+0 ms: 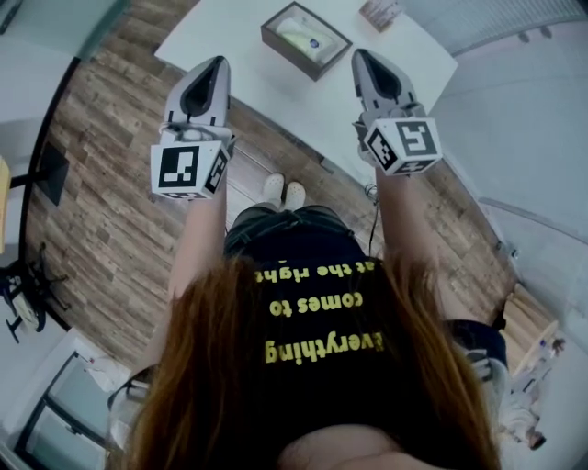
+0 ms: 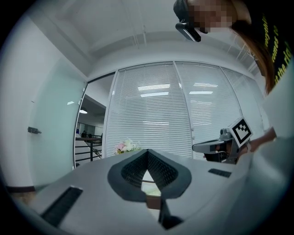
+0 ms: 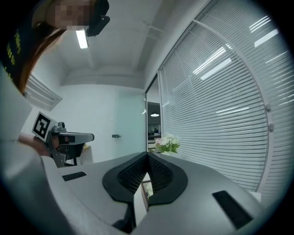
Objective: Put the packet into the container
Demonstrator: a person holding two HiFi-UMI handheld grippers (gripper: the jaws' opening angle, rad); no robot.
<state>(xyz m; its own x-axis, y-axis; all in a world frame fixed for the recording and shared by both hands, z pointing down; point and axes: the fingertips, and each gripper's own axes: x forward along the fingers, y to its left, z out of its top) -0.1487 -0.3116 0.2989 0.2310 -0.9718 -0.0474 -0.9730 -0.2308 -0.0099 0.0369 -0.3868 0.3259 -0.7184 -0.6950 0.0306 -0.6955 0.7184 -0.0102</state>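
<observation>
A dark-walled open container (image 1: 276,40) stands on the white table (image 1: 230,27). A pale yellow packet (image 1: 303,37) with a blue mark lies inside it. My left gripper (image 1: 218,61) is held up at the left, short of the table's near edge, with its jaws together and nothing between them. At the right, my right gripper (image 1: 360,53) is also shut and empty, beside the container's right corner. In the left gripper view the jaws (image 2: 147,151) meet at their tips; the right gripper view shows the same (image 3: 147,154). A bit of the container's brown wall (image 2: 154,202) shows through the gap.
A small patterned object (image 1: 379,11) lies at the table's far right corner. Wood flooring (image 1: 101,184) surrounds the table. The person's shoes (image 1: 283,191) stand near the table edge. White blinds (image 3: 220,114), a glass wall and a bunch of flowers (image 3: 167,143) are beyond.
</observation>
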